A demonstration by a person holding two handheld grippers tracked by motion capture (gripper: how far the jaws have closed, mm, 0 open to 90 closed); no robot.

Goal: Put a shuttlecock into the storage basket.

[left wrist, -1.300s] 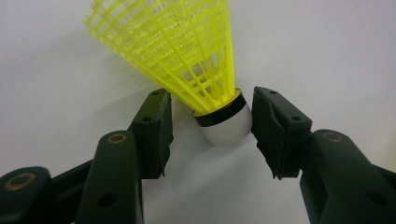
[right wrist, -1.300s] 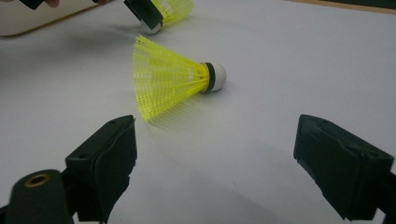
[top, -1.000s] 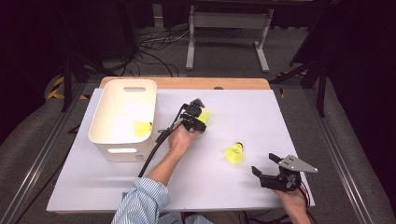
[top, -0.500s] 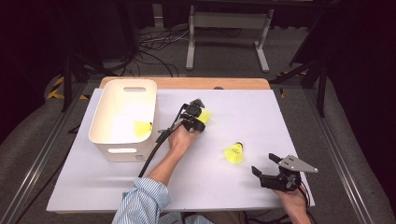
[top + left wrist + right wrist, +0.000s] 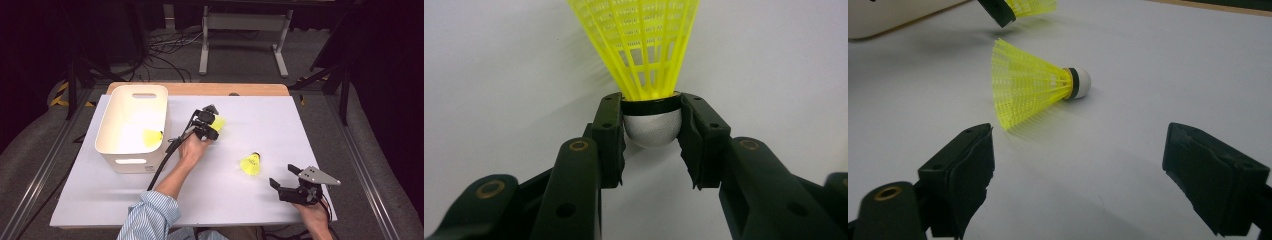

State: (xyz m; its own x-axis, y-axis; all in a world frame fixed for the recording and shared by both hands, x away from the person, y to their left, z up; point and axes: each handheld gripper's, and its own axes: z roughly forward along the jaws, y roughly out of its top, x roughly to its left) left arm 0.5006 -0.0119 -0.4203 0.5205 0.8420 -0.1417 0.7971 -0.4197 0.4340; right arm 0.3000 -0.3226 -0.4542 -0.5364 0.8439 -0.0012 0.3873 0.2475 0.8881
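1. I'm at the grasp: my left gripper [image 5: 214,123] has just been closing its jaws on the cork of a yellow shuttlecock [image 5: 651,107] on the table [image 5: 320,125], pads now pressing it.
2. Next I'd lift it into the white bin [image 5: 112,150], just left.
3. My right gripper [image 5: 282,181] waits wide open, empty, near a second shuttlecock [image 5: 250,164].

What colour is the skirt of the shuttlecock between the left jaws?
Bright yellow shuttlecock, clearest in the left gripper view.
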